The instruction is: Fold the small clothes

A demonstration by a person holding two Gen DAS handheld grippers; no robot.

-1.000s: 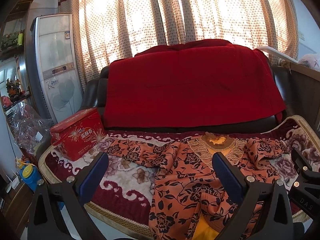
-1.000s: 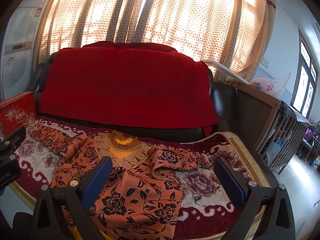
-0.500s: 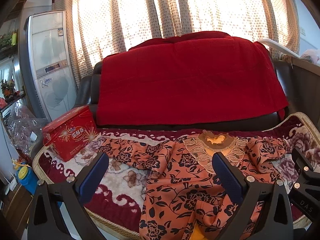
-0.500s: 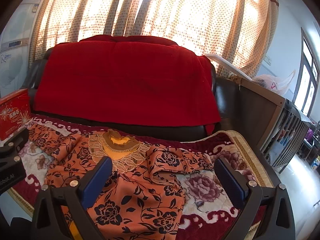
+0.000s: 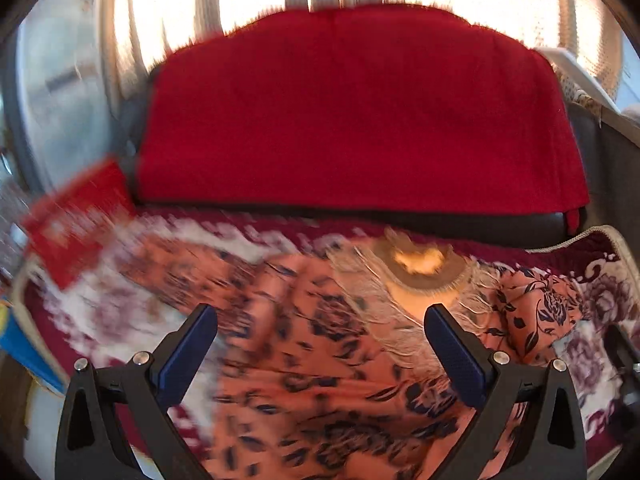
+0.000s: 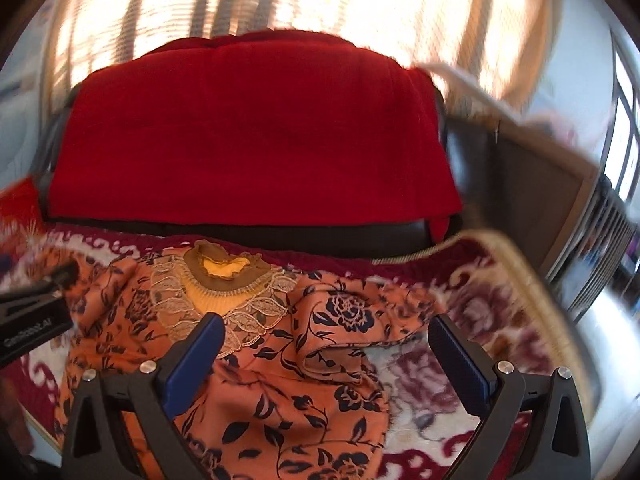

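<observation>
Nearest, in the left wrist view: left gripper (image 5: 320, 344), black frame with ribbed blue pads (image 5: 188, 354), spread wide, holding nothing, hovering over the garment's left half. Same in the right wrist view: right gripper (image 6: 326, 354), pads (image 6: 460, 364) wide apart, empty, over the garment's right shoulder and sleeve.

Below both: garment (image 6: 280, 380), thin orange cloth printed with dark blue roses and leaves, lying mostly flat near the front edge of a plush blanket (image 6: 472, 304). Hem toward the front edge, neck toward the back. Collar (image 6: 224, 270) round, brown, frilled, with a yellow lining inside and a cream lace yoke of leaf shapes around it. Right sleeve (image 6: 360, 340) folded inward, rumpled, its edge curled over. Left sleeve (image 5: 168, 264) stretched toward the blanket's left edge, much blurred.

Blanket: fleecy, dark red with white scrolls and mauve flowers, tan braided border at the right edge.

At the blanket's left back corner: red box (image 5: 76, 224), rectangular, tilted, blurred.

Behind: sofa back (image 6: 456, 148) of black glossy leather, draped with a thick red throw (image 6: 248, 132), soft and matte, rounded on top.

Farthest: curtains (image 6: 360, 4), pale, dotted, hanging in vertical pleats, brightly backlit.
</observation>
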